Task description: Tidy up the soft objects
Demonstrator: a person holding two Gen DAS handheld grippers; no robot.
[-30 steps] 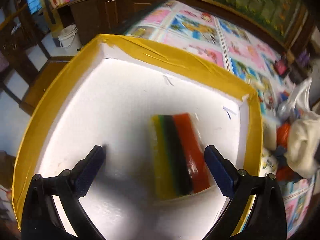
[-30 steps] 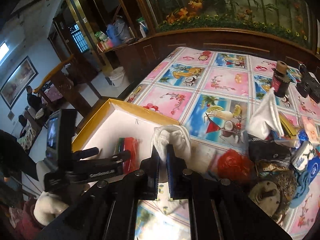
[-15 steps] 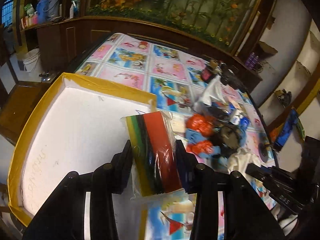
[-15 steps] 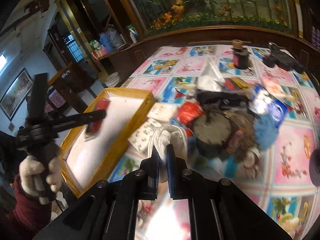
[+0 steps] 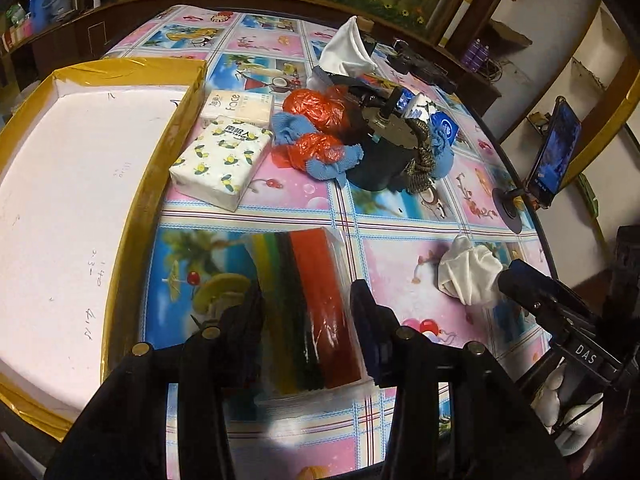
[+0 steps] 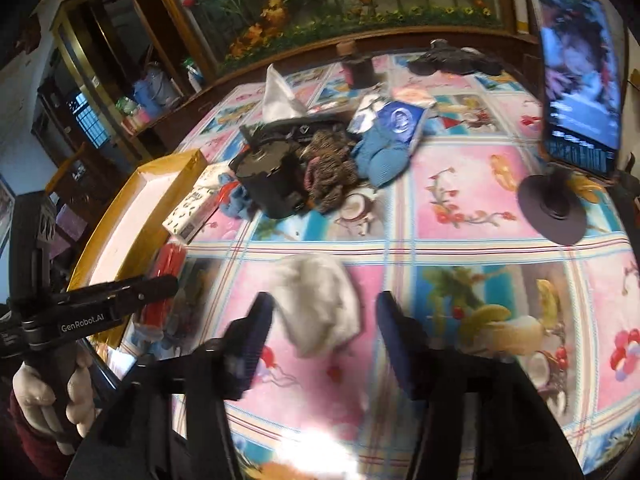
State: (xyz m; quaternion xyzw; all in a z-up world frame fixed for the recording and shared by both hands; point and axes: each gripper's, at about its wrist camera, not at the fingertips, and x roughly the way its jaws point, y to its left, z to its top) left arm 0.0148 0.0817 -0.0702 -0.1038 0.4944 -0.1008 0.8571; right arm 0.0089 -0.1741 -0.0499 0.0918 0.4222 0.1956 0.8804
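A plastic-wrapped sponge pack [image 5: 308,304] with yellow, green, black and red stripes sits between the fingers of my left gripper [image 5: 306,308], low over the tablecloth just right of the yellow-rimmed white box [image 5: 132,208]. The pads still touch both its sides while the jaws are opening a little. My right gripper [image 6: 320,316] is opening, its fingers spread. A crumpled white cloth [image 6: 316,304] lies blurred between them, loose from the pads. From the left wrist, that white cloth [image 5: 468,276] rests on the table at the right gripper's [image 5: 520,280] tip. The left gripper [image 6: 160,284] shows in the right wrist view, held by a gloved hand [image 6: 36,392].
Two tissue packs [image 5: 222,156] lie by the box corner. Behind them is a heap: a black pot [image 5: 380,156], red plastic bags [image 5: 316,104], blue cloths [image 5: 328,164]. A phone on a stand [image 5: 552,152] is at the right table edge.
My left gripper closed on the sponge pack in the box and carried it right, out over the tablecloth. My right gripper brought the white cloth toward the near side and opened, releasing it.
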